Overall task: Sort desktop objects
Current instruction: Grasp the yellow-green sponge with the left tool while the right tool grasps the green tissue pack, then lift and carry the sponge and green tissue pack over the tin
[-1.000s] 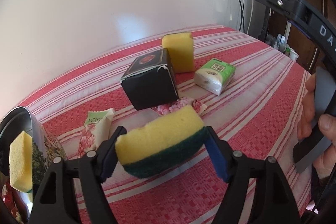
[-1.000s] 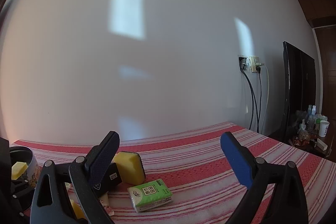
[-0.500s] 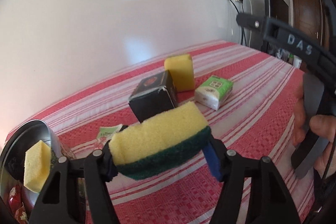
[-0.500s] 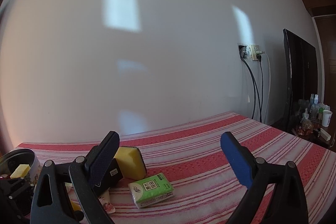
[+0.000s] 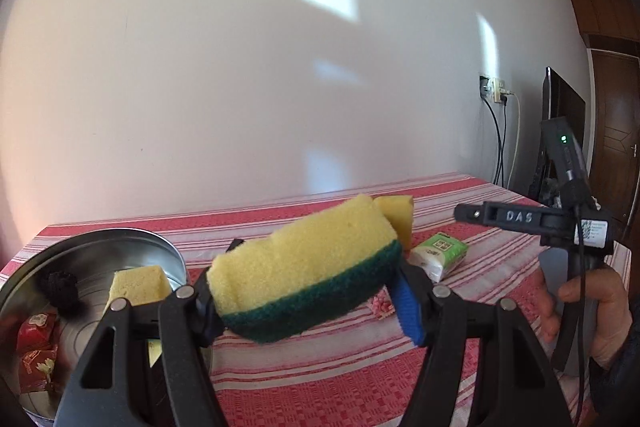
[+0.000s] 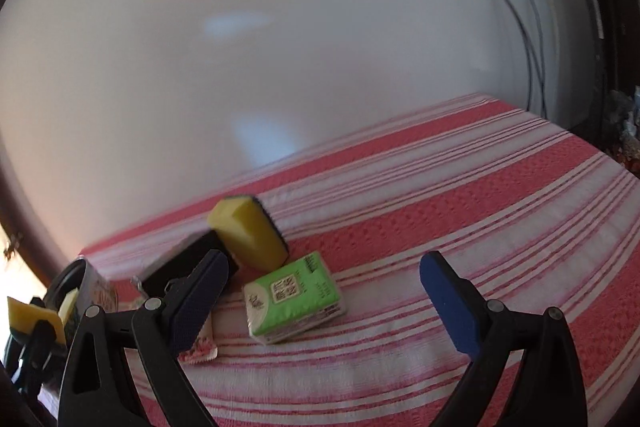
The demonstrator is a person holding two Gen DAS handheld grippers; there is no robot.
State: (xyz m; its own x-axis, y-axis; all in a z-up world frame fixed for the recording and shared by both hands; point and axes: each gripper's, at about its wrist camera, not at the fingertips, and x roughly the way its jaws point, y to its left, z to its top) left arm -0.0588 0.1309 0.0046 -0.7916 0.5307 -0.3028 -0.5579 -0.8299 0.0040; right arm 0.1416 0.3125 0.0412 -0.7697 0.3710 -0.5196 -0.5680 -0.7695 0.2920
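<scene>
sponges [image 5: 304, 267]: three, maybe | tissue pack [image 6: 294, 297]: one | left claw [image 5: 308, 301] grips sponge | right claw [image 6: 324, 301] wide

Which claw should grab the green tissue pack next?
The right claw, probably: it is open and empty with the green tissue pack just ahead. The left claw is busy squeezing a sponge.

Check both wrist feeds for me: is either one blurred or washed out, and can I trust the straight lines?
Left wrist view: fairly sharp; the held sponge is slightly soft, and bright window patches mark the wall without glare. Right wrist view: motion-smeared throughout, so the tissue pack print is unreadable. Both views: fisheye curves the striped tablecloth and darkens the corners.
</scene>
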